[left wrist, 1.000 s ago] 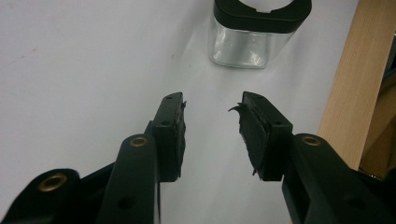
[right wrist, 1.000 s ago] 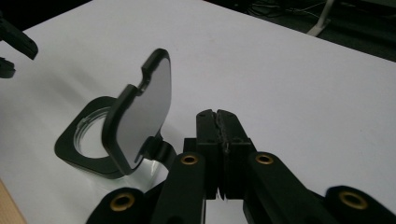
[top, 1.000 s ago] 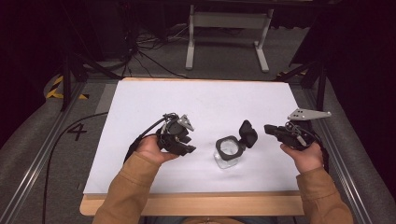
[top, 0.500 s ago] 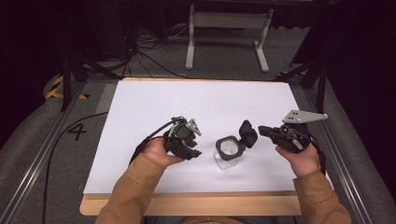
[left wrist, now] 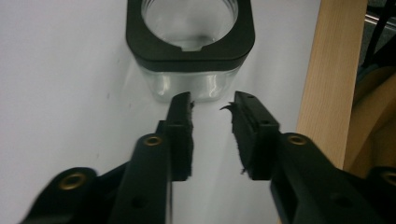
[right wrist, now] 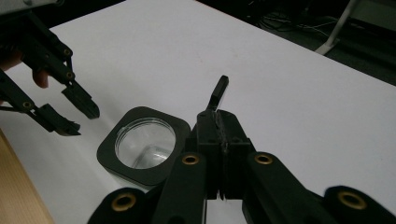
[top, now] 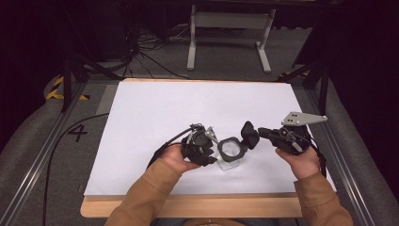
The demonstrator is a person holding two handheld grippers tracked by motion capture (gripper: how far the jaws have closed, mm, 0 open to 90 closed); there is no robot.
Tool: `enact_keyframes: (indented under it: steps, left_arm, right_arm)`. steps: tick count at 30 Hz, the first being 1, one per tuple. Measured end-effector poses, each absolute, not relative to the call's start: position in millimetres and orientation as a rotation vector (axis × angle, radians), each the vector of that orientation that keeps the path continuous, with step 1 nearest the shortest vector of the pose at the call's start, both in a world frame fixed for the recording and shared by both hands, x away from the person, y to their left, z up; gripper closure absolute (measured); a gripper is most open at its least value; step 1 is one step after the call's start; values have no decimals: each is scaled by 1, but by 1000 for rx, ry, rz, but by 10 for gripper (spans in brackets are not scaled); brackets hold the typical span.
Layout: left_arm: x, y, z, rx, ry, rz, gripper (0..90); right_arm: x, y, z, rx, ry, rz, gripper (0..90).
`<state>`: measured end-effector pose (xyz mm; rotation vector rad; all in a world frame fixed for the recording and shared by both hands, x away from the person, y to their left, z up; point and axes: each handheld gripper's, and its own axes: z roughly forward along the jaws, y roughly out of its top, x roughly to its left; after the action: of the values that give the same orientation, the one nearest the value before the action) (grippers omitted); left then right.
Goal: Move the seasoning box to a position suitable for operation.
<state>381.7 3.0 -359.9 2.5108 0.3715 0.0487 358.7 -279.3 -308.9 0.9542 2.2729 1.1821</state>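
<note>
A square clear glass jar with a black collar (top: 231,151) stood open near the front of the white table (top: 188,108), between the 2 grippers. The left gripper (left wrist: 212,108), just beside the jar, had just been closing its jaws, which stood parted with nothing between them. The right gripper (right wrist: 218,122) was clamped on the jar's hinged black lid (top: 249,134), holding it upright.

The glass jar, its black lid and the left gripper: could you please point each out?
glass jar (left wrist: 189,88): left gripper view, clear front wall below the black collar.
black lid (top: 249,134): high view, its middle.
left gripper (right wrist: 79,115): right gripper view, midway between its fingers.
</note>
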Motion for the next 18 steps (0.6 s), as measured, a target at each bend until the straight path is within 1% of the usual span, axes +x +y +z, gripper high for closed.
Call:
enact_keyframes:
  steps: [3, 4, 18]
  left_arm:
    - [380, -4, -364, 2521, 348, 89, 870]
    - [381, -5, -365, 2517, 357, 96, 894]
    - [383, -11, -372, 2506, 378, 68, 895]
  right_arm:
    - [359, -280, -310, 957, 2273, 1181, 890]
    - [359, -280, -310, 958, 2273, 1182, 890]
    - [359, -277, -311, 960, 2276, 1181, 893]
